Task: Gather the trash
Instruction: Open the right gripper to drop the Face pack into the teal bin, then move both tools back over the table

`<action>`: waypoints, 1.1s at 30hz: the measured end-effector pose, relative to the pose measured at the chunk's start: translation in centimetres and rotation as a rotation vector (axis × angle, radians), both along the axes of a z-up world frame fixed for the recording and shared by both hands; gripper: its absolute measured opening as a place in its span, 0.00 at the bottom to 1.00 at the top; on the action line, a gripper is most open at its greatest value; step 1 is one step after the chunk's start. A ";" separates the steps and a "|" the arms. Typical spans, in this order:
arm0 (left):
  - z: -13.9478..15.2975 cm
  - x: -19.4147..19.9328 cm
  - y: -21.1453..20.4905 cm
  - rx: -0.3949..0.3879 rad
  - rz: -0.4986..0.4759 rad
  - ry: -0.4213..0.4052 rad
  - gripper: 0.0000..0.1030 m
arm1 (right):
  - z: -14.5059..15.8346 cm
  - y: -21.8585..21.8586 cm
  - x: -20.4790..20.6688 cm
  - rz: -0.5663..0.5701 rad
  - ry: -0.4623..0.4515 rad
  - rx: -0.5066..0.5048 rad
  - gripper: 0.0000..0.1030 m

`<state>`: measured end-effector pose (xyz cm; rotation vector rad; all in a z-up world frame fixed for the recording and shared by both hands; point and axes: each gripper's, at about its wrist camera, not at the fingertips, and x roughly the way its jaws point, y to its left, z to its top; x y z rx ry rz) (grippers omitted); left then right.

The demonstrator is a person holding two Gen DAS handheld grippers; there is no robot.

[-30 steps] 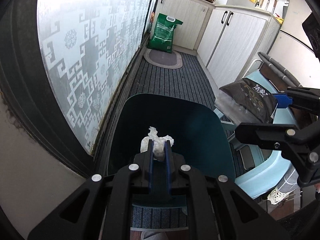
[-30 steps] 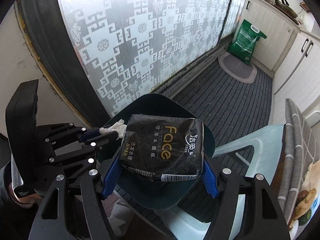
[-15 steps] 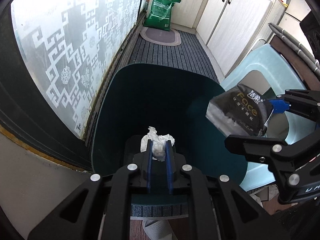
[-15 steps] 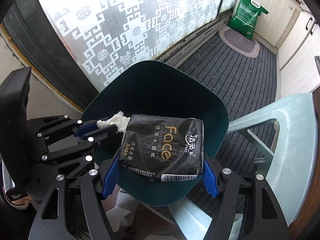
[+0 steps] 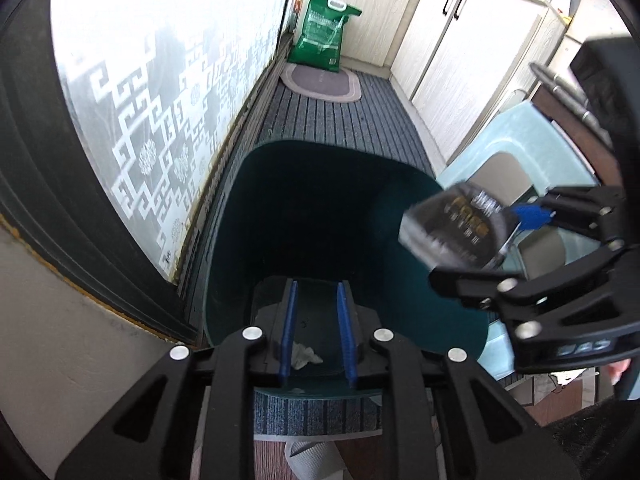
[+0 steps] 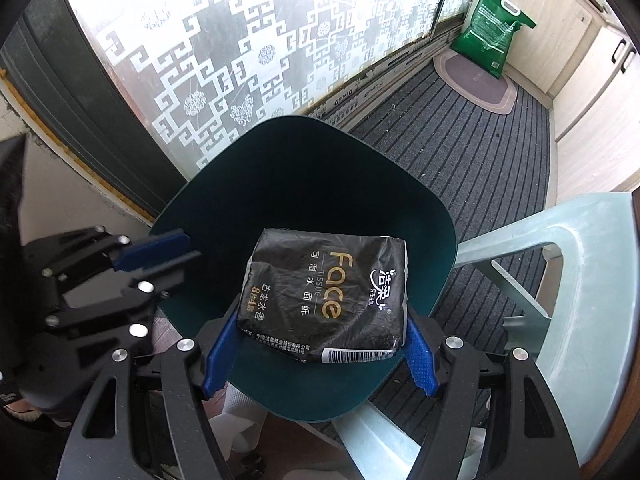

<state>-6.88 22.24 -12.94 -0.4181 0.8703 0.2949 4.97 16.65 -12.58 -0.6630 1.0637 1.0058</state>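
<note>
Over bin (image 5: 304, 216), left wrist view: left gripper (image 5: 316, 336) points down into mouth, jaws opening, nothing pressed between pads. Crumpled tissue (image 5: 305, 356) lies loose below, between pads, inside bin. Right gripper (image 5: 516, 232) at right rim carries pack (image 5: 456, 228).

Right wrist view: right gripper (image 6: 320, 356) clamped wide on pack (image 6: 328, 296), long axis across jaws, directly above bin (image 6: 304, 168); drop is straight down. Left gripper (image 6: 160, 252) at left rim, empty.

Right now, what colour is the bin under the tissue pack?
Dark teal bin, clearest in the right wrist view; the tissue pack is black.
</note>
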 end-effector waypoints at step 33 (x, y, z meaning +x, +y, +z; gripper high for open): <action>18.3 -7.7 -7.3 0.178 -0.041 -0.736 0.34 | 5.9 -3.4 -4.4 0.203 -0.016 0.279 0.60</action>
